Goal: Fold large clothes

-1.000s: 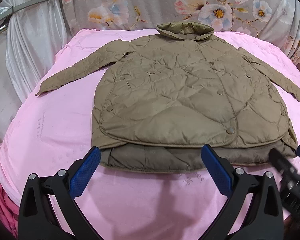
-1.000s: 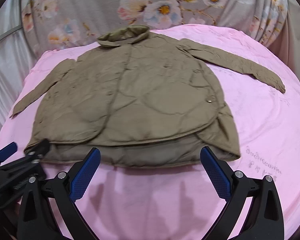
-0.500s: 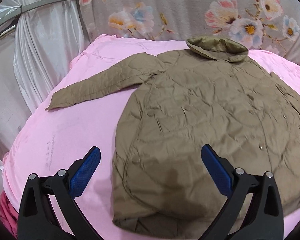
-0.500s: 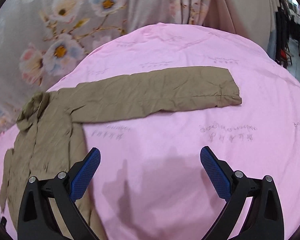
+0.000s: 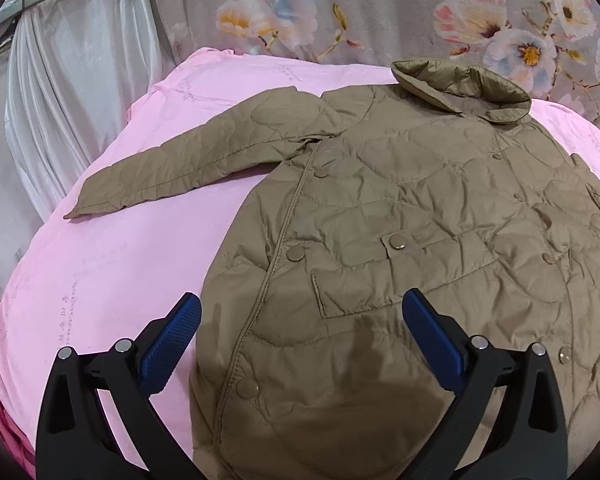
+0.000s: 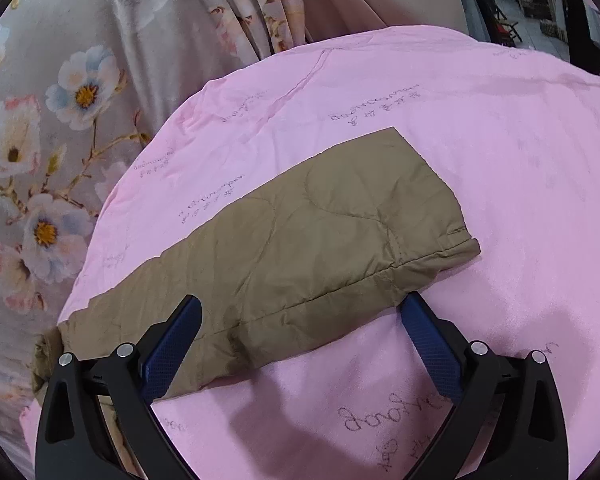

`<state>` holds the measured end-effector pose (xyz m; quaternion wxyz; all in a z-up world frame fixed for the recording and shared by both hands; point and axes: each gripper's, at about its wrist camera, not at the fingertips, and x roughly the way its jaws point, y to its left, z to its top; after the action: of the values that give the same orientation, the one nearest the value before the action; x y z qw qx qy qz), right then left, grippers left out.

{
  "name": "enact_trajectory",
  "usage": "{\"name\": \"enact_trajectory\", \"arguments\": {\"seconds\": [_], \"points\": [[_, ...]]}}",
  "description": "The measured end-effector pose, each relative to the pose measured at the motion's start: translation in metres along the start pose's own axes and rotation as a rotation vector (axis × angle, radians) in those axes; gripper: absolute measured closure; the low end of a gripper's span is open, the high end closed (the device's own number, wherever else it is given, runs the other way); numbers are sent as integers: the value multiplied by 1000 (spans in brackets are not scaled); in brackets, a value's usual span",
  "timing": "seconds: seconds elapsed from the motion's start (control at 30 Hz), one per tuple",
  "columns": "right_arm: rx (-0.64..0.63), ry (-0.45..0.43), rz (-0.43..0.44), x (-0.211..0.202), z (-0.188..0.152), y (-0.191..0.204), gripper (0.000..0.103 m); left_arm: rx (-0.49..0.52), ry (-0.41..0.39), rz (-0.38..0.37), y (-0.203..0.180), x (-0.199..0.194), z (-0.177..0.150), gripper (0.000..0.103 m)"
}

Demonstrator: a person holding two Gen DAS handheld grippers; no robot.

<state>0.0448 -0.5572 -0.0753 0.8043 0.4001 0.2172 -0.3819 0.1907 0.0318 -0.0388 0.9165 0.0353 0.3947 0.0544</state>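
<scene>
A quilted olive-brown jacket (image 5: 420, 232) lies flat, front up and buttoned, on a pink sheet (image 5: 112, 264). Its left sleeve (image 5: 188, 164) stretches out to the left and its collar (image 5: 460, 88) is at the far side. My left gripper (image 5: 300, 336) is open above the jacket's lower left front, holding nothing. In the right wrist view the jacket's other sleeve (image 6: 300, 248) lies across the pink sheet (image 6: 500, 160) with its cuff (image 6: 440, 256) to the right. My right gripper (image 6: 300, 340) is open just above the sleeve near the cuff, one finger on each side of it.
A grey floral curtain (image 5: 380, 12) hangs behind the bed, and also shows in the right wrist view (image 6: 80, 80). White drapery (image 5: 68, 92) hangs at the left. The sheet's left edge (image 5: 4, 312) drops off. A dark room opening (image 6: 540, 0) lies beyond the bed's right side.
Both grippers moved forward from the jacket's hem. The left one came in over the jacket's left front; the right one swung right and closed in on the right sleeve's cuff.
</scene>
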Motion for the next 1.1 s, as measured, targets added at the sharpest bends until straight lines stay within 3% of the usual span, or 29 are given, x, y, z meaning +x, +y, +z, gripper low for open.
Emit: {"name": "enact_trajectory", "arguments": {"seconds": [0.03,0.1,0.17,0.2,0.23,0.27,0.33,0.43,0.53,0.63,0.7,0.83,0.97,1.1], "points": [[-16,-6,-13,1,0,2,8,-3,1,-1,0,2,0,5],[-23,-5,-16,4,3,5,27,-7,4,-4,0,6,0,5],[-8,15,-10,10,9,4,65,-12,3,-8,1,8,0,5],[6,27,-8,13,12,2,71,-14,3,-9,2,8,0,5],[25,36,10,16,15,0,87,-16,2,-11,2,9,0,5],[51,52,46,19,19,-1,95,-16,1,-11,3,9,1,5],[62,36,72,15,24,9,96,-15,-4,-6,4,7,2,5],[-62,-53,112,-13,30,56,97,-17,-19,-3,8,3,4,5],[-252,-110,244,-53,20,135,97,-23,-34,4,11,-1,7,5],[-412,-109,371,-85,-7,206,97,-30,-41,11,16,-3,9,5],[-533,-79,460,-101,-39,260,97,-38,-45,15,22,-5,10,5],[-696,0,555,-108,-106,335,97,-46,-47,22,33,-5,9,5],[-827,91,580,-94,-179,385,97,-56,-42,22,47,-2,7,5],[-920,205,583,-75,-247,404,92,-73,-31,-5,57,3,8,5]]}}
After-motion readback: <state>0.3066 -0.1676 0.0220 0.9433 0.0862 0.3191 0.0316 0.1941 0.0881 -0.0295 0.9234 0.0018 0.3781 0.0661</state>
